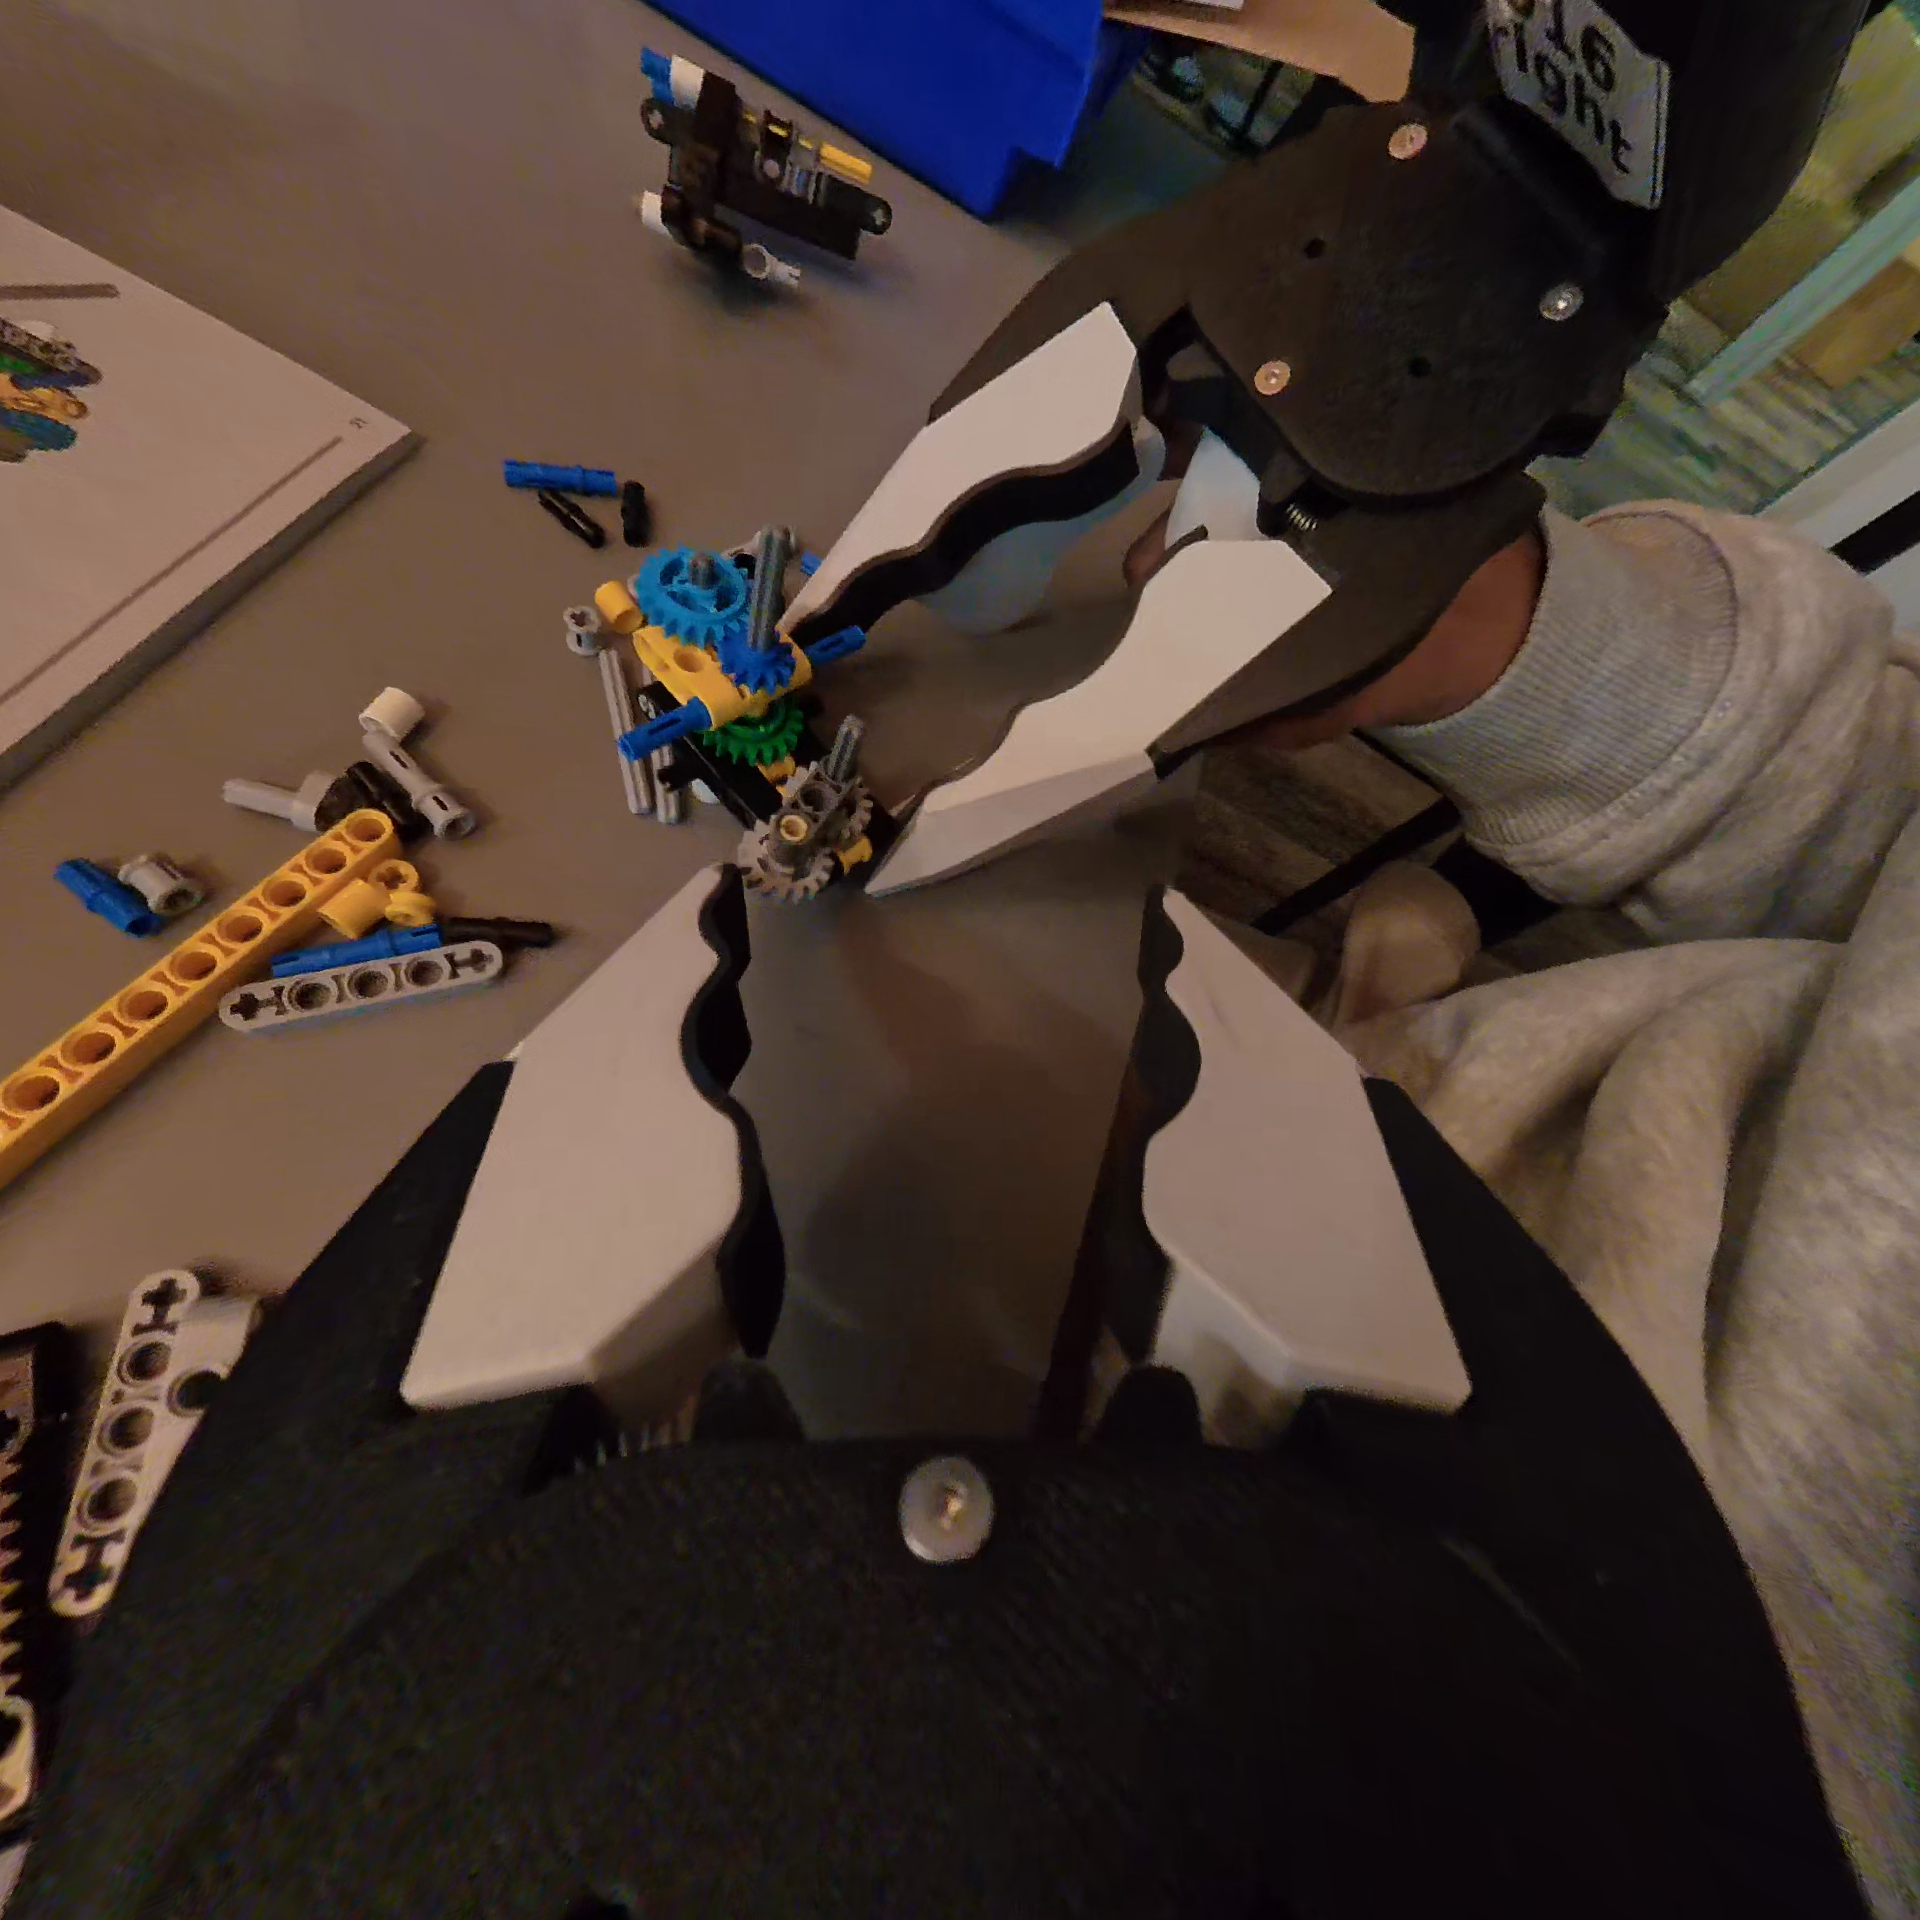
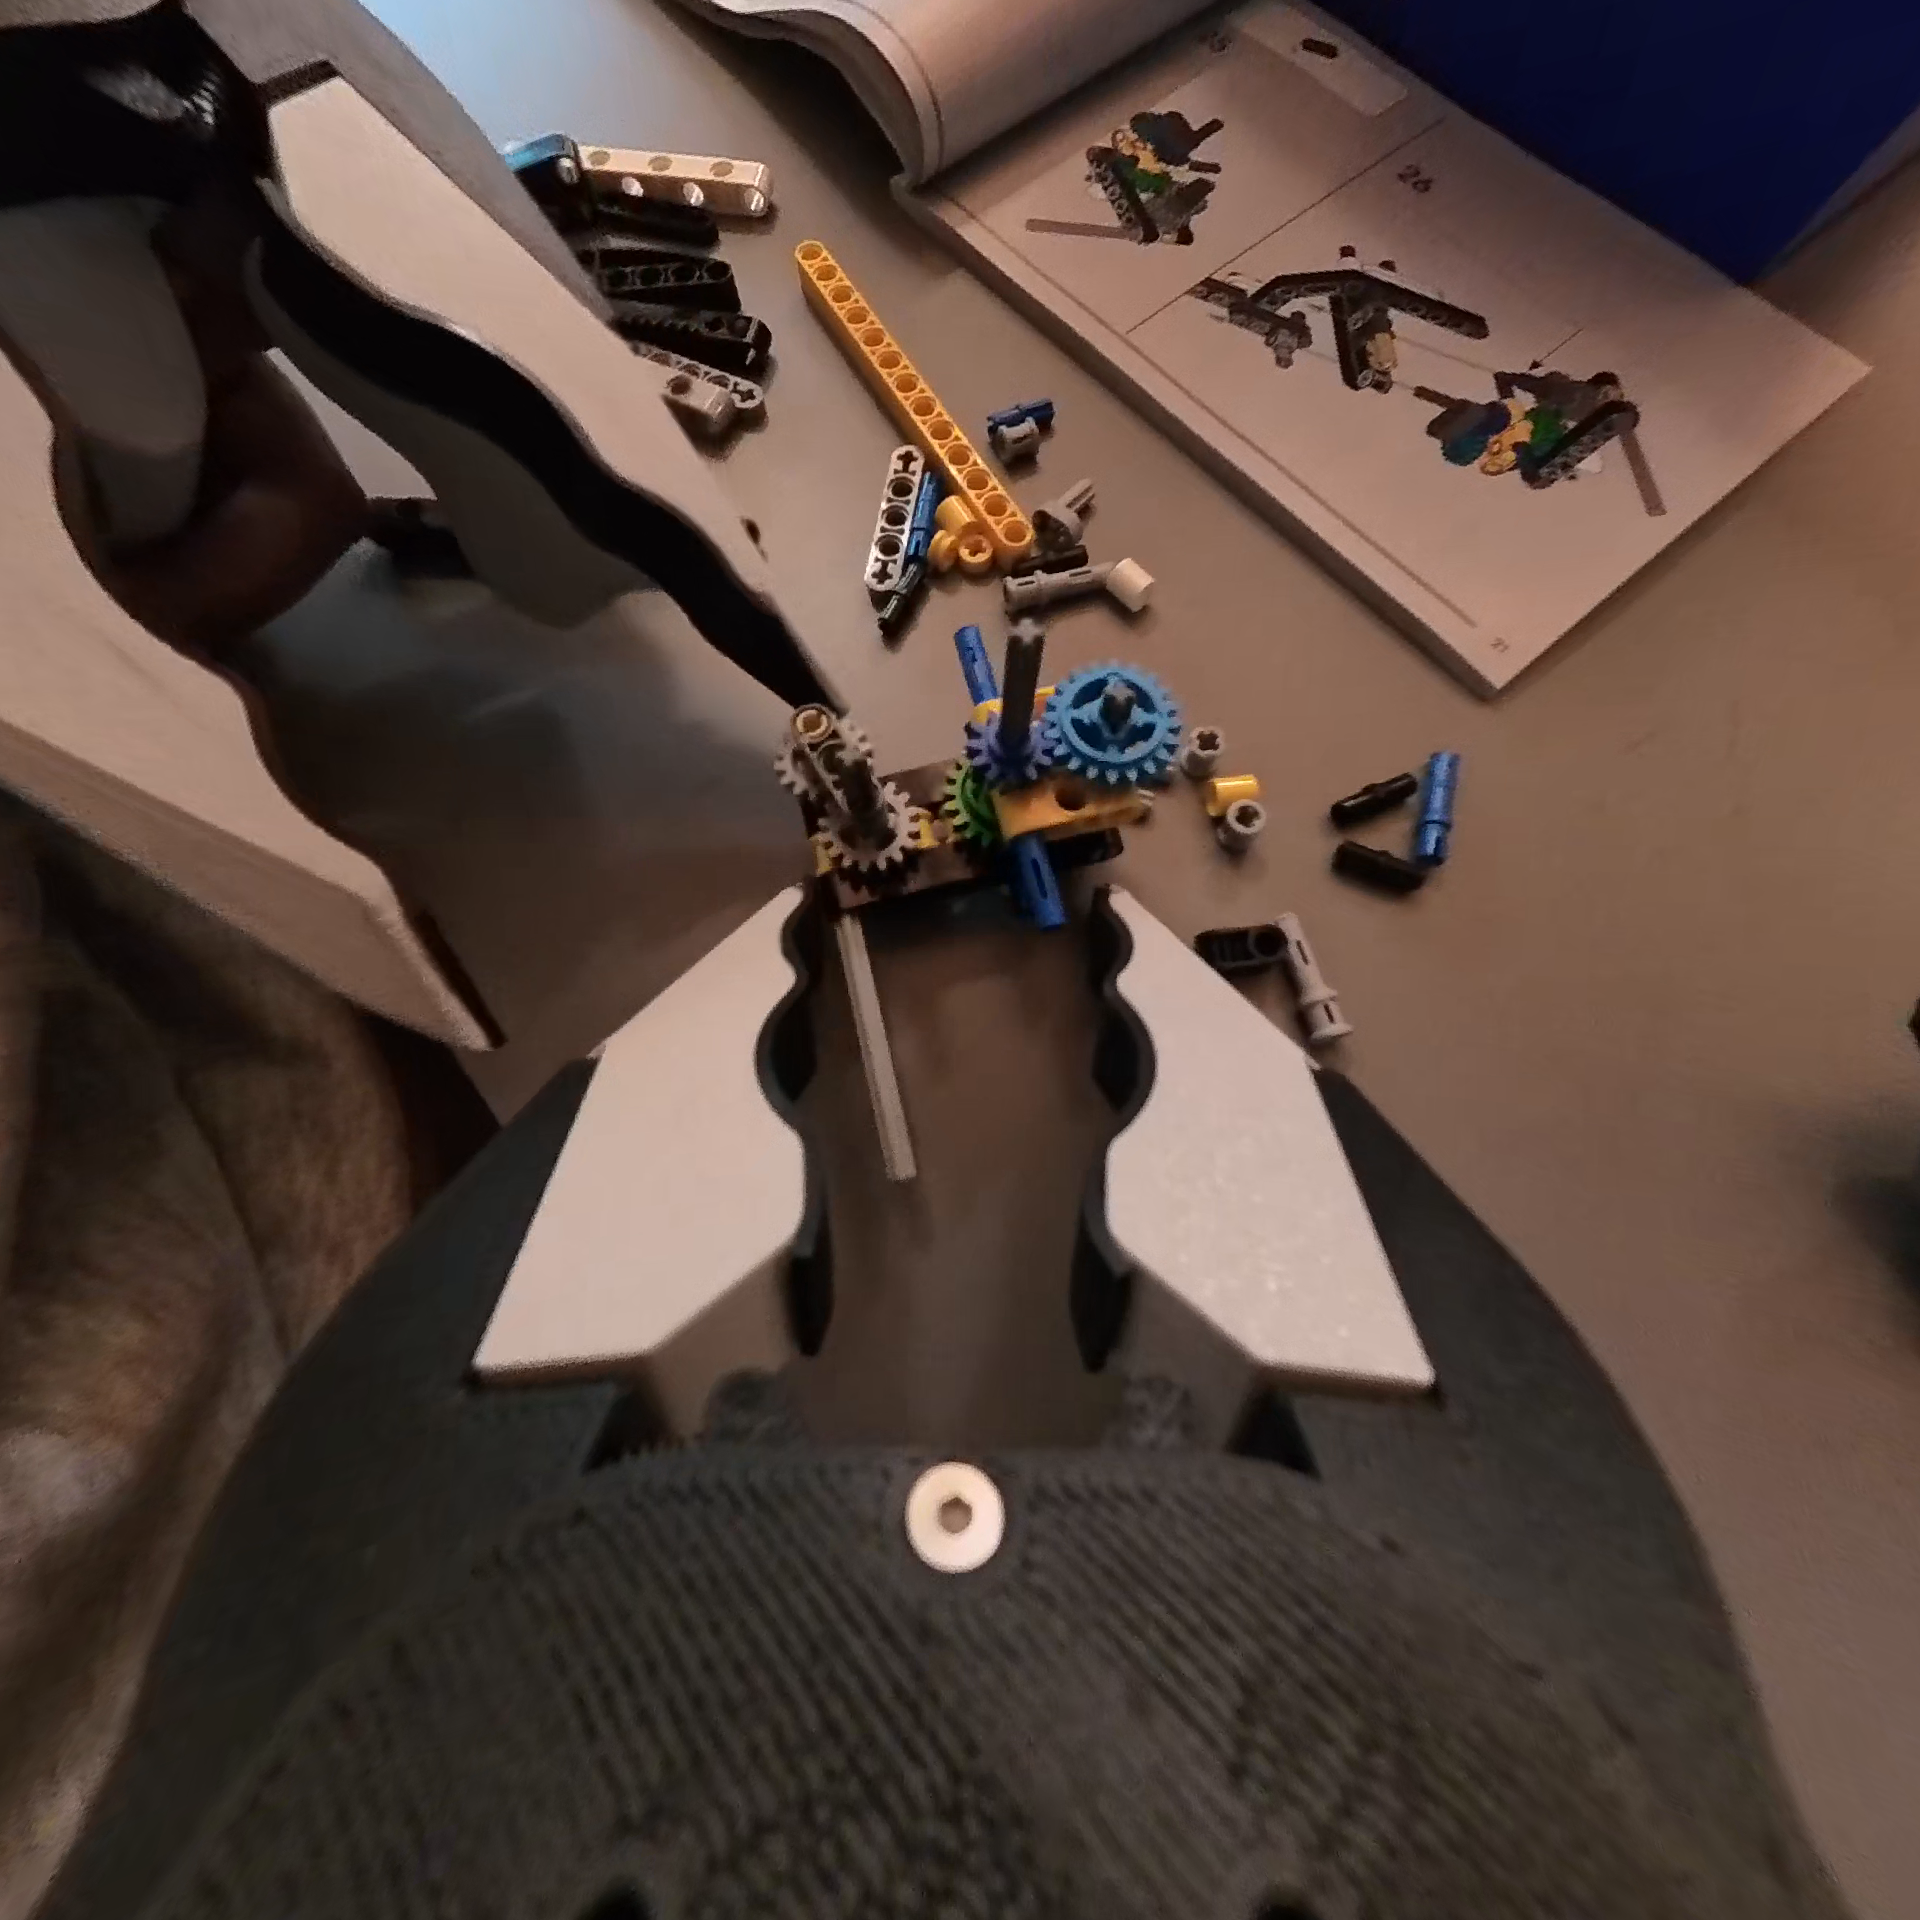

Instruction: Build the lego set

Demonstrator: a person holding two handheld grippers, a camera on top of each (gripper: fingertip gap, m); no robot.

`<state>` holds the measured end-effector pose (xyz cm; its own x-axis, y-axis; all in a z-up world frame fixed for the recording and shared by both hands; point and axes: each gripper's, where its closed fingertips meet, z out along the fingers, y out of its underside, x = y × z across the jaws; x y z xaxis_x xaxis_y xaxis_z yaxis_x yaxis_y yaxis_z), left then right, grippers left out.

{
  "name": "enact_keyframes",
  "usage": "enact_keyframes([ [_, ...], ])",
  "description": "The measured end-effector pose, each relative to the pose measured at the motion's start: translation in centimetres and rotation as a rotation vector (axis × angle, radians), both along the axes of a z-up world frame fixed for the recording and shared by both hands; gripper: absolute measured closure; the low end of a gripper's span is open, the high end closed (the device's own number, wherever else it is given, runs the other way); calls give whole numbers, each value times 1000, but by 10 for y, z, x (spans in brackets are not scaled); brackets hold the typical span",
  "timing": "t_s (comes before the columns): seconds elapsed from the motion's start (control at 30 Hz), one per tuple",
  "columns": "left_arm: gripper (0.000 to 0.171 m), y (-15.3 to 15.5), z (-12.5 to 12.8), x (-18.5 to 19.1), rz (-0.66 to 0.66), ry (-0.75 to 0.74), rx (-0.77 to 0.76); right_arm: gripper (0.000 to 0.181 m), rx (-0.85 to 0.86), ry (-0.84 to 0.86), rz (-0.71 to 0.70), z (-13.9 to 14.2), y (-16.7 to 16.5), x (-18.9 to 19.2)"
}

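Observation:
A small gear assembly (image 1: 727, 696) with blue, green and grey gears on a black and yellow frame sits on the grey table (image 1: 468, 260). My right gripper (image 1: 842, 753) comes in from the upper right, its two fingertips at the assembly's opposite ends. In the right wrist view the right gripper (image 2: 951, 904) holds the assembly (image 2: 997, 800) by its black base, jaws partly closed. My left gripper (image 1: 945, 899) is open and empty, and its left fingertip (image 1: 727, 894) is just beside the grey gear (image 1: 805, 842). The left gripper's finger (image 2: 769, 644) also shows in the right wrist view.
A long yellow beam (image 1: 187, 977), a grey beam (image 1: 364, 987) and loose pins (image 1: 571, 488) lie to the left. An open instruction booklet (image 2: 1351, 312) lies beyond. A black sub-assembly (image 1: 758, 177) and a blue bin (image 1: 935, 83) stand at the back. A grey sleeve (image 1: 1662, 727) is past the table edge.

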<state>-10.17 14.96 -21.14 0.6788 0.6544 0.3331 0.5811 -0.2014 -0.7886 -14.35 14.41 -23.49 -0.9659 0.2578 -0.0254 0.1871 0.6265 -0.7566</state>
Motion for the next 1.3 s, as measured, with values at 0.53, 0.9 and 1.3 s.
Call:
enact_keyframes([
  [0.53, 99, -4, 3, 1, 23, -3, 39, 129, 3, 7, -3, 0, 0, -1],
  [0.9, 99, 0, 3, 2, 8, -14, 57, 129, 7, 15, -3, -1, 0, -1],
  [1.3, 100, 3, 2, 5, -7, -17, 52, 132, 8, 20, -16, -1, 1, -3],
])
